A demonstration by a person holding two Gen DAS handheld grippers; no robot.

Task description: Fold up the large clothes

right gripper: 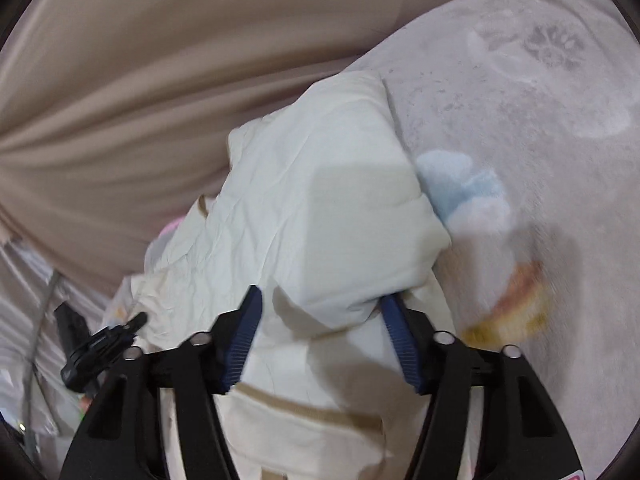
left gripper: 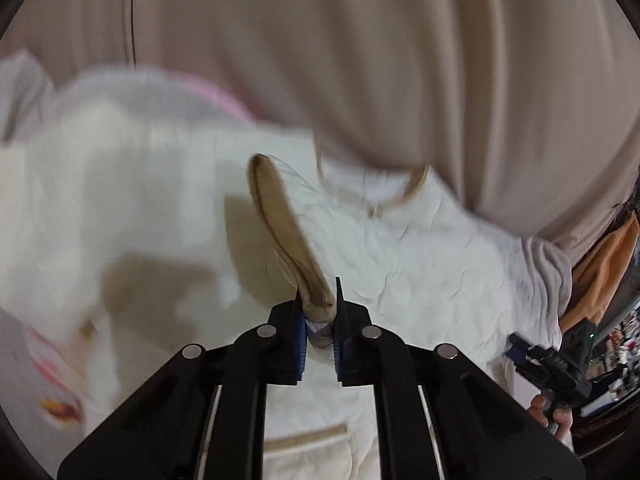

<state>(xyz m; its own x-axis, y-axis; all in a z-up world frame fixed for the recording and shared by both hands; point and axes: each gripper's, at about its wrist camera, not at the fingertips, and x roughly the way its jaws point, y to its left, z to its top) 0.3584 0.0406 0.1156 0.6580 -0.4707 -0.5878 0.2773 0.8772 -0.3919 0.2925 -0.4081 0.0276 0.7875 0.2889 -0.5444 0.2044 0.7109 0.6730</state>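
A cream quilted jacket (left gripper: 400,240) with tan trim lies spread on the bed. My left gripper (left gripper: 320,300) is shut on a tan-edged strip of the jacket (left gripper: 280,220) that rises from its fingers. In the right wrist view a bulky fold of the same jacket (right gripper: 320,208) lies between the spread blue pads (right gripper: 244,340) of my right gripper (right gripper: 320,304). The far pad touches the fold, the near one stands just off it. The right gripper (left gripper: 548,364) and the hand (left gripper: 556,420) holding it also show at the lower right of the left wrist view.
A beige curtain (right gripper: 120,80) hangs close behind the bed. The jacket rests on a grey plush blanket (right gripper: 520,80) with blue and orange prints. An orange cloth (left gripper: 608,264) hangs at the far right. The left gripper's black frame (right gripper: 100,348) sits at the lower left.
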